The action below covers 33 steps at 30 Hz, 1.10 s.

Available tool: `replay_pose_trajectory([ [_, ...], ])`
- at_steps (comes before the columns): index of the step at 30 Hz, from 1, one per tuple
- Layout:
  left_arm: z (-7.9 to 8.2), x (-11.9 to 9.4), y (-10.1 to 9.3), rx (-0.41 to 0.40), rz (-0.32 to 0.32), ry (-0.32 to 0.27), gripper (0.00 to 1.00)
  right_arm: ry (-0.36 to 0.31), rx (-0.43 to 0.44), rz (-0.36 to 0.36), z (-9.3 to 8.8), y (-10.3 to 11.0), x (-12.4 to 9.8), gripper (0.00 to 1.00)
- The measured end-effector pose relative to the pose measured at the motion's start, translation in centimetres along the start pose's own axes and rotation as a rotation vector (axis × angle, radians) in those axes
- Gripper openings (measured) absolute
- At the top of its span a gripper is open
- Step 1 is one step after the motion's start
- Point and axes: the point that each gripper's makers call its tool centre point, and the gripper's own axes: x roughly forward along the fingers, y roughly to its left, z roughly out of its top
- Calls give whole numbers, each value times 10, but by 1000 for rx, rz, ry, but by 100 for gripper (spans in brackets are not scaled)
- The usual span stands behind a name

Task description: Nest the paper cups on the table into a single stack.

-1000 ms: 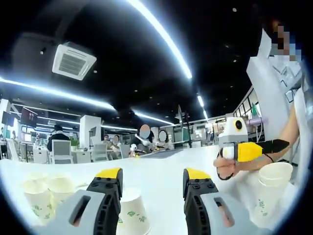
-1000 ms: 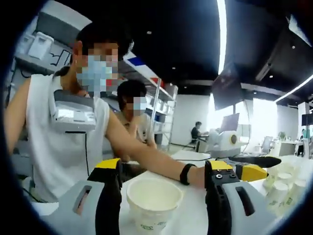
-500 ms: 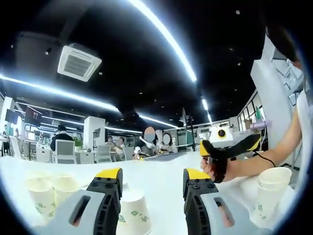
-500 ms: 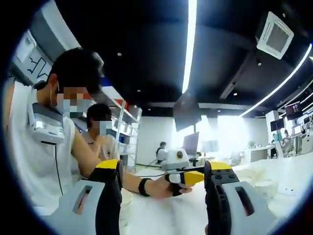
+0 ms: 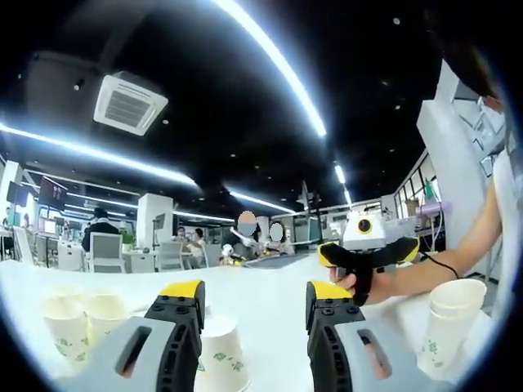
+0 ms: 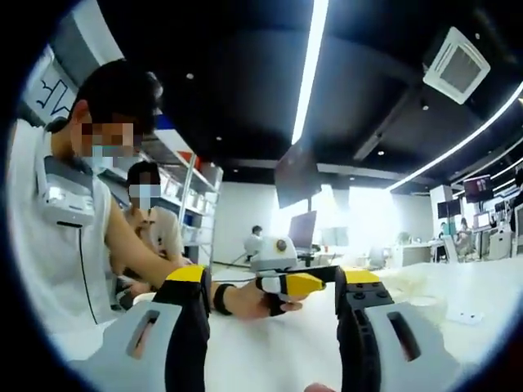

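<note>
Stacking barely begun: short stack near desk edge; loose cups well apart; upturned cup between open left tongs. Right tongs apart, seemingly empty.

One white paper cup with a green leaf print stands upside down on my table, its narrow base up. Left of that cup, near it, a cluster of cups stands upright, mouths open, same green print. Well to its right, by the table edge, two cups sit nested upright as a stack.
</note>
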Motion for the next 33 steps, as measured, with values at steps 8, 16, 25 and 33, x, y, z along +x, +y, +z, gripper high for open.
replay_pose_trajectory([
  [8,1,-1,-4,-2,5,0,53,48,1,-38,-10,-8,0,61],
  [16,2,-3,2,2,13,-1,53,78,-13,-81,-14,-14,-2,60],
  [25,4,-2,-9,4,15,-3,53,126,-37,-99,-23,-21,-3,59],
  [33,0,7,3,10,-9,4,53,124,-44,-113,-22,-25,-4,60],
])
